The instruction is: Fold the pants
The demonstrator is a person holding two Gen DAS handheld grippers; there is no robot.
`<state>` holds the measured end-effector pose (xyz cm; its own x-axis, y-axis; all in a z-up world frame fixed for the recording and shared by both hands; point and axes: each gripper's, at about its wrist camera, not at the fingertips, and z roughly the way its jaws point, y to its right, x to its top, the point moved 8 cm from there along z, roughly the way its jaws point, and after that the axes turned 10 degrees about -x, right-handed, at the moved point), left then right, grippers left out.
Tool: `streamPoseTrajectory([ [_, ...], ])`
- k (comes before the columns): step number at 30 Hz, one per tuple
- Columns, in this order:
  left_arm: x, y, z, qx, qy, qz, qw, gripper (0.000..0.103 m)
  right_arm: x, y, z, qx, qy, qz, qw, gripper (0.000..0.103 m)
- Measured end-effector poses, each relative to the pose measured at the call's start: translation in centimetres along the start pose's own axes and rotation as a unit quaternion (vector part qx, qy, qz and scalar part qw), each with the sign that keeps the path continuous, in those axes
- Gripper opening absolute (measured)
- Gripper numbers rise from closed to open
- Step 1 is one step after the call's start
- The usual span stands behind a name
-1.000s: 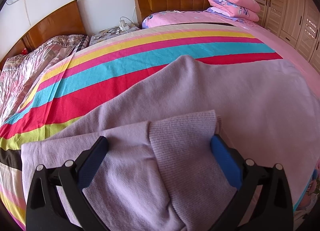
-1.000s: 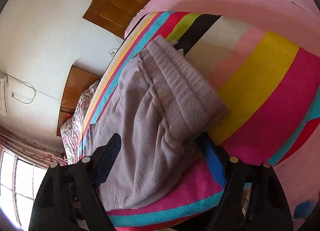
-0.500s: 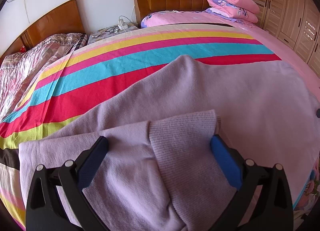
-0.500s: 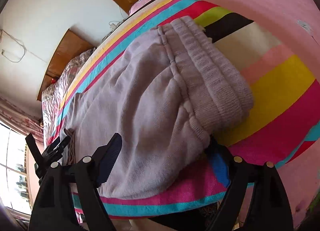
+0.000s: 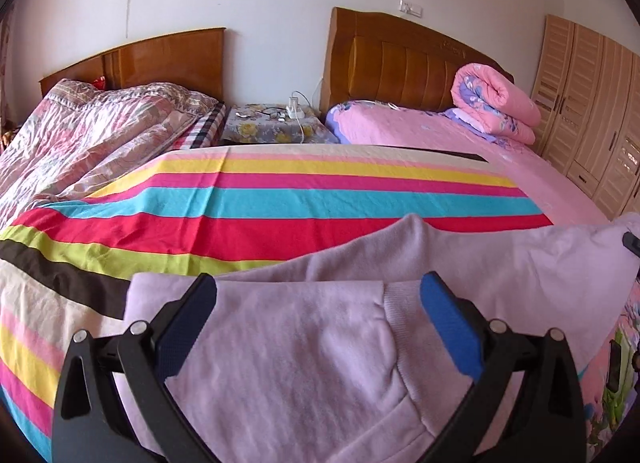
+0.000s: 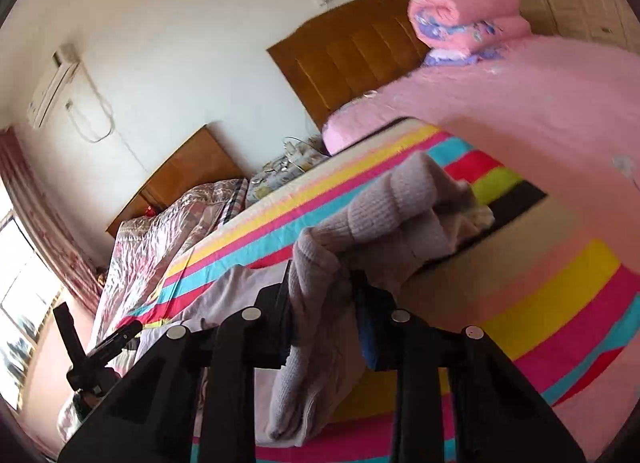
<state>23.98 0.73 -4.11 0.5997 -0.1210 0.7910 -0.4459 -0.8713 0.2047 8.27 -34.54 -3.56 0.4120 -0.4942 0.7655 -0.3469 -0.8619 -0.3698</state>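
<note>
Pale lilac knit pants [image 5: 304, 351] lie on the striped bedspread [image 5: 280, 199]. In the left wrist view my left gripper [image 5: 318, 295] is open, its blue-padded fingers either side of the leg end and ribbed cuff [image 5: 404, 303], resting on the fabric. In the right wrist view my right gripper [image 6: 324, 287] is shut on the ribbed waistband [image 6: 384, 207] of the pants [image 6: 312, 303] and holds that end lifted off the bed, with fabric bunched and hanging between the fingers. The left gripper [image 6: 100, 347] shows at the far left there.
A rolled pink quilt [image 5: 496, 107] sits by the wooden headboard [image 5: 400, 59]. A second bed with a floral cover [image 5: 88, 139] is at left, a nightstand [image 5: 276, 127] with cables between them, and a wardrobe [image 5: 592, 103] at right.
My right gripper has closed on the waistband and lifted it up off the bedspread. My left gripper has tilted up and drawn back a little, staying open over the leg end.
</note>
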Motion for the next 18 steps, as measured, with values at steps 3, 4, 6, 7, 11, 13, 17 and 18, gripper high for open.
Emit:
streamPoseTrajectory([
  [3, -0.2, -4.6, -4.8, 0.048, 0.032, -0.049, 0.9972, 0.102, 0.6, -11.8, -2.0, 0.065, 0.041, -0.160, 0.984, 0.028],
  [4, -0.5, -6.0, -6.3, 0.058, 0.040, -0.070, 0.9951, 0.102, -0.4, -15.7, -2.5, 0.092, 0.044, -0.212, 0.972, 0.028],
  [6, -1.6, -8.5, -8.8, 0.072, 0.049, -0.109, 0.9902, 0.102, -4.0, -22.7, -2.7, 0.141, 0.031, -0.310, 0.940, 0.028],
  [7, -2.3, -9.7, -9.8, 0.076, 0.049, -0.125, 0.9880, 0.102, -6.7, -25.6, -2.2, 0.154, 0.023, -0.363, 0.919, 0.028],
  [11, -5.9, -11.7, -12.0, 0.071, 0.023, -0.165, 0.9835, 0.102, -19.5, -31.4, 2.4, 0.178, -0.056, -0.528, 0.829, 0.027],
  [13, -8.0, -11.9, -12.5, 0.040, 0.004, -0.189, 0.9811, 0.102, -24.8, -30.9, 4.2, 0.178, -0.109, -0.564, 0.799, 0.027],
  [17, -10.6, -10.0, -11.5, -0.068, -0.028, -0.243, 0.9671, 0.102, -24.7, -30.0, 3.8, 0.187, -0.079, -0.549, 0.811, 0.030],
  [18, -10.8, -9.4, -11.0, -0.094, -0.031, -0.255, 0.9618, 0.102, -24.5, -30.1, 3.8, 0.193, -0.083, -0.542, 0.813, 0.043],
])
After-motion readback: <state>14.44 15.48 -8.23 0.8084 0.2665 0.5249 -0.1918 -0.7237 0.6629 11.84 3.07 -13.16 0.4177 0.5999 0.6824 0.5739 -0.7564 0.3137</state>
